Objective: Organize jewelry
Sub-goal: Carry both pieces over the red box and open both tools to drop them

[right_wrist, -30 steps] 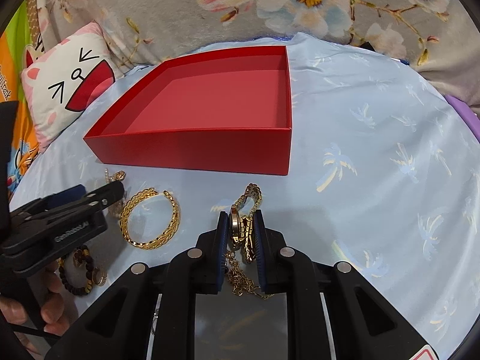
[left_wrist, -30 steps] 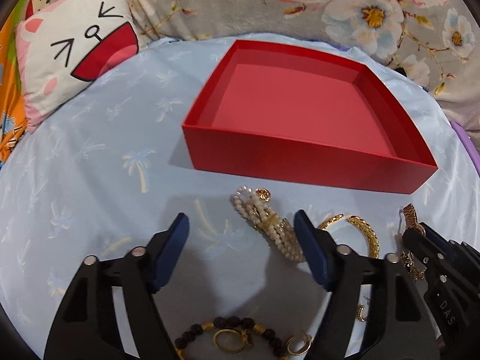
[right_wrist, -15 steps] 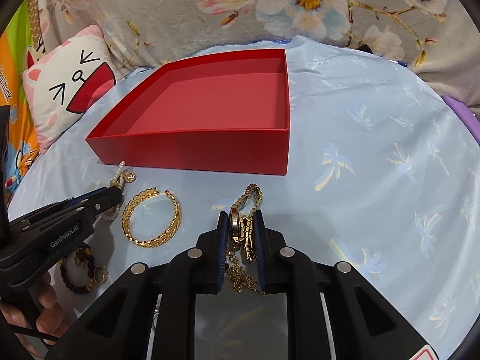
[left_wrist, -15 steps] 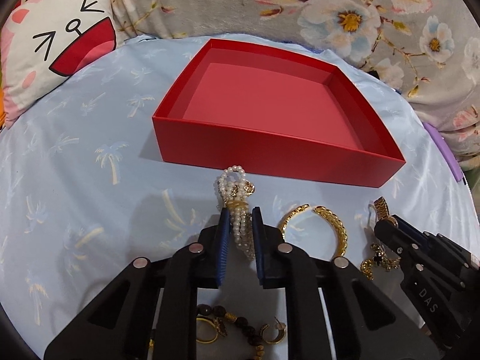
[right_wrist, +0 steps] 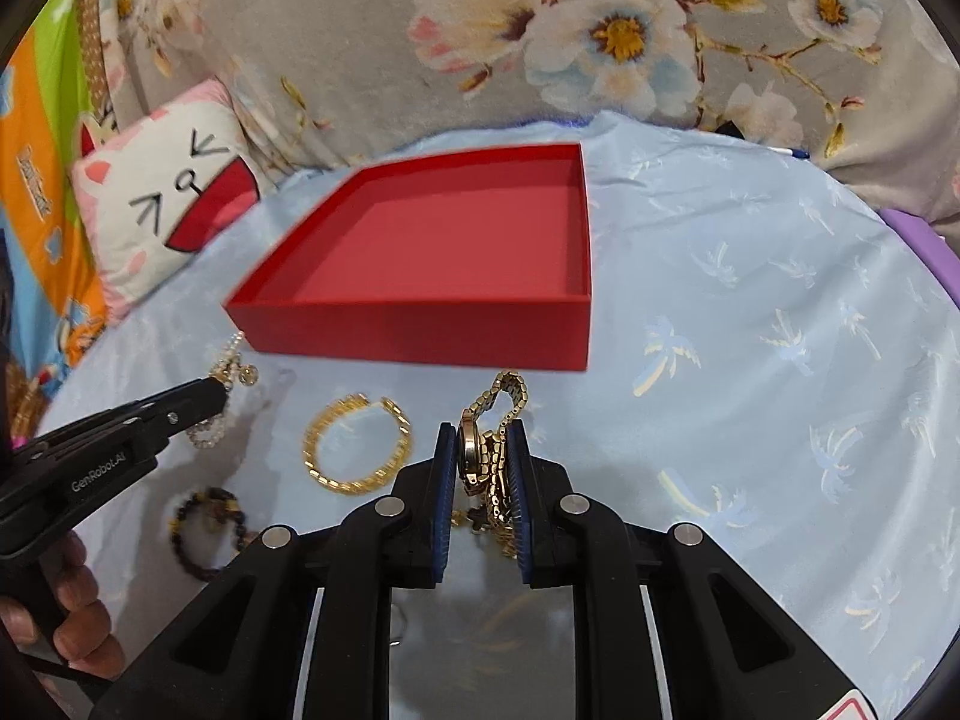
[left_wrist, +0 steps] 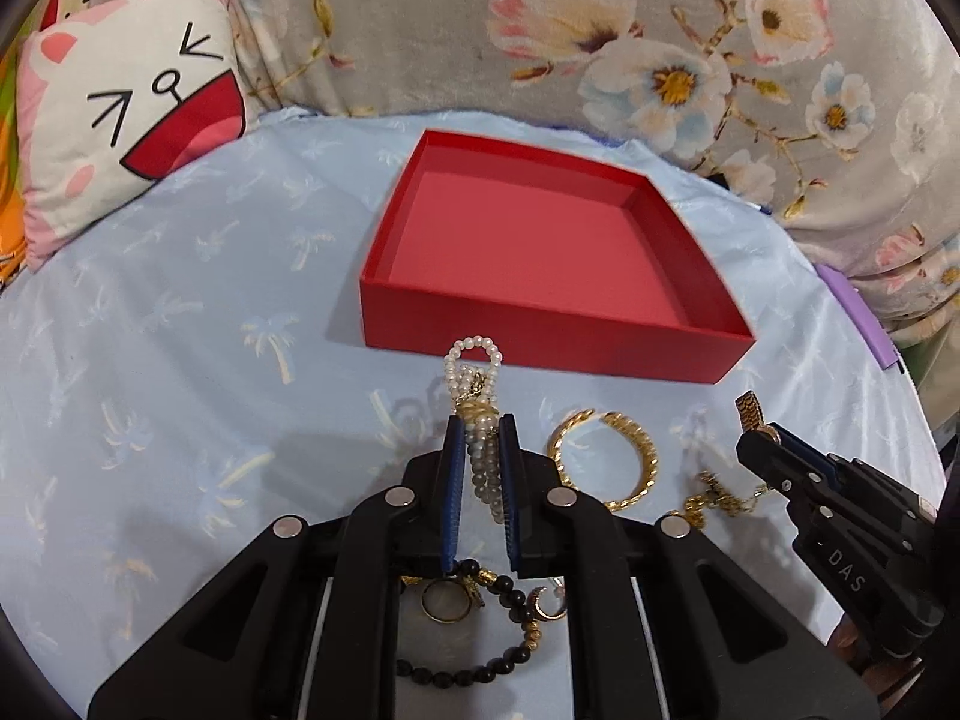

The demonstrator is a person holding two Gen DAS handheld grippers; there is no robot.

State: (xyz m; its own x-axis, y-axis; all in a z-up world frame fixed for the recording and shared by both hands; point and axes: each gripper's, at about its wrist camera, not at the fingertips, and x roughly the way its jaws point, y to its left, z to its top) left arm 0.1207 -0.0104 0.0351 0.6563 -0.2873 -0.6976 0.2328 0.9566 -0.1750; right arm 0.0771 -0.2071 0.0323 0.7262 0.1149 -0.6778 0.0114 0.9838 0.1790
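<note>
Left gripper point(left_wrist: 482, 468) jaws now clamp the white pearl bracelet point(left_wrist: 477, 414); right gripper point(right_wrist: 480, 468) jaws pinch the gold link watch point(right_wrist: 489, 444); the shallow red box point(left_wrist: 540, 342) sits dead ahead, nearer the left.

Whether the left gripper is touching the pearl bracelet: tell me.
Touching. The left wrist view shows the left gripper with both blue pads pressed against the pearl bracelet, whose strands are pinched between them.

A home: a cartoon-cat cushion point(left_wrist: 129, 138) and floral grey fabric point(left_wrist: 600, 30) lie at the far edge of a palm-printed blue cloth point(left_wrist: 180, 300).
</note>
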